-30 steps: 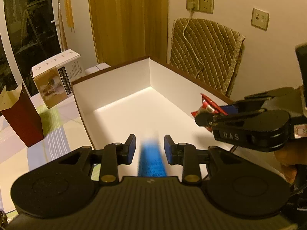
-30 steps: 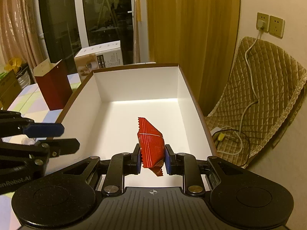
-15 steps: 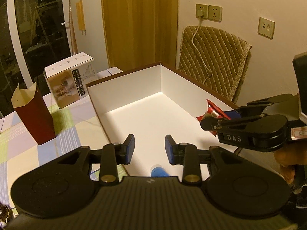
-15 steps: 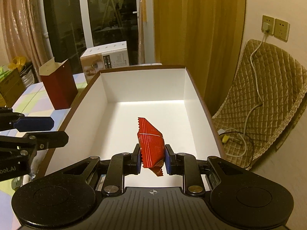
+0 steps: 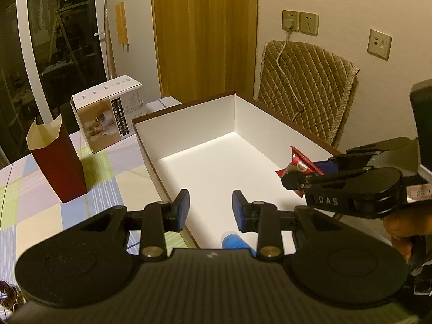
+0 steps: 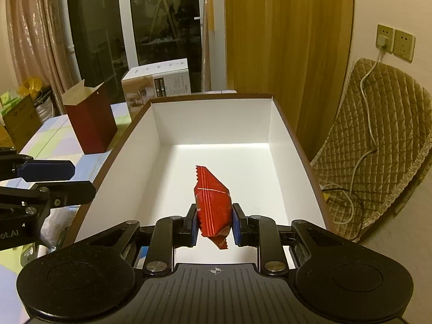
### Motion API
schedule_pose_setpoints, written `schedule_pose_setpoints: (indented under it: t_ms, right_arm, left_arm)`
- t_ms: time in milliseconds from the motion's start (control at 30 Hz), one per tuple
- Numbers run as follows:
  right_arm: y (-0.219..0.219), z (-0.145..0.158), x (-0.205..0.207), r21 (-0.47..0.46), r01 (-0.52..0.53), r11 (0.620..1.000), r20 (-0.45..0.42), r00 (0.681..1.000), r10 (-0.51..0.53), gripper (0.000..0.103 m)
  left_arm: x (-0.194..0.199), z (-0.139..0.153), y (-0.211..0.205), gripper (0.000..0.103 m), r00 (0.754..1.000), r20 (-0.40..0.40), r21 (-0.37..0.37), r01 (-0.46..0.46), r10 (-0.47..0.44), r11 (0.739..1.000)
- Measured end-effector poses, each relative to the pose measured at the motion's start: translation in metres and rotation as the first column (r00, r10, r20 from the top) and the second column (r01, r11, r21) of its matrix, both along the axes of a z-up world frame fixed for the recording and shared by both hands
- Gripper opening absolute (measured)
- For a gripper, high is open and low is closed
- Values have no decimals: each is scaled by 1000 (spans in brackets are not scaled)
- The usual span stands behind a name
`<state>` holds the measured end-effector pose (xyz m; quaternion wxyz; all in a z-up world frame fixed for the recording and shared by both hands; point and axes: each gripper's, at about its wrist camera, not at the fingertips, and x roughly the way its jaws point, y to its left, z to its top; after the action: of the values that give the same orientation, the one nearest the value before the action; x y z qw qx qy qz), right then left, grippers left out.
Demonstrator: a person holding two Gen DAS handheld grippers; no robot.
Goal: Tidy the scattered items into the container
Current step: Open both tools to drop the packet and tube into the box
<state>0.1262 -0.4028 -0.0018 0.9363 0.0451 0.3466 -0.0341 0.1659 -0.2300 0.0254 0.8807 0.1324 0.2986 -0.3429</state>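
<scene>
A white box with a brown rim (image 5: 189, 108) (image 6: 302, 151) stands on the table. My left gripper (image 5: 210, 210) is open and empty above the box's near end. A blue item (image 5: 233, 241) lies in the box just below it, mostly hidden by the gripper body. My right gripper (image 6: 213, 220) is shut on a red snack packet (image 6: 213, 205) and holds it over the box's near part. It shows in the left wrist view (image 5: 310, 174) at the box's right side, with the packet (image 5: 297, 162) in its jaws.
A dark red paper carton (image 5: 58, 162) (image 6: 90, 118) and a white product box (image 5: 108, 113) (image 6: 158, 83) stand on the checked tablecloth (image 5: 40, 216) left of the box. A quilted chair (image 5: 310, 89) (image 6: 383, 140) with a cable is to the right.
The blue item left my left gripper and dropped into the box. My left gripper drew back and up. My right gripper kept hold of the red packet.
</scene>
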Motion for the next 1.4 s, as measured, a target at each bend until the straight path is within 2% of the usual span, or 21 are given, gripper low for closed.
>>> schedule_pose_setpoints:
  t_ms: [167, 200, 233, 267, 900, 1200, 1333, 1400]
  right_arm:
    - [1, 0, 1, 1, -4, 1000, -4, 1000, 4, 29]
    - [1, 0, 0, -1, -1, 1000, -3, 1000, 1, 61]
    - [1, 0, -2, 0, 7, 1000, 11, 1000, -7, 77]
    - [0, 2, -4, 6, 11, 1000, 33, 999, -11, 86]
    - [-1, 9, -11, 0, 20, 1000, 33, 999, -20, 86]
    - [3, 24, -20, -7, 24, 1000, 48, 999, -24, 86]
    - [6, 32, -24, -14, 25, 1000, 55, 998, -24, 86]
    - [8, 36, -26, -17, 24, 1000, 59, 998, -23, 86]
  left_arm:
    - [-1, 0, 3, 32, 1000, -1, -1, -6, 6, 1000]
    - [-1, 0, 3, 32, 1000, -2, -1, -6, 6, 1000]
    - [-1, 0, 4, 32, 1000, -1, -2, -8, 8, 1000]
    - [0, 0, 4, 33, 1000, -2, -3, -9, 9, 1000]
    - [-2, 1, 9, 34, 1000, 0, -1, -16, 16, 1000]
    - [-14, 10, 14, 36, 1000, 8, 3, -28, 28, 1000]
    - [-20, 15, 17, 43, 999, 8, -4, -39, 39, 999]
    - [-22, 18, 20, 49, 999, 6, -8, -42, 42, 999]
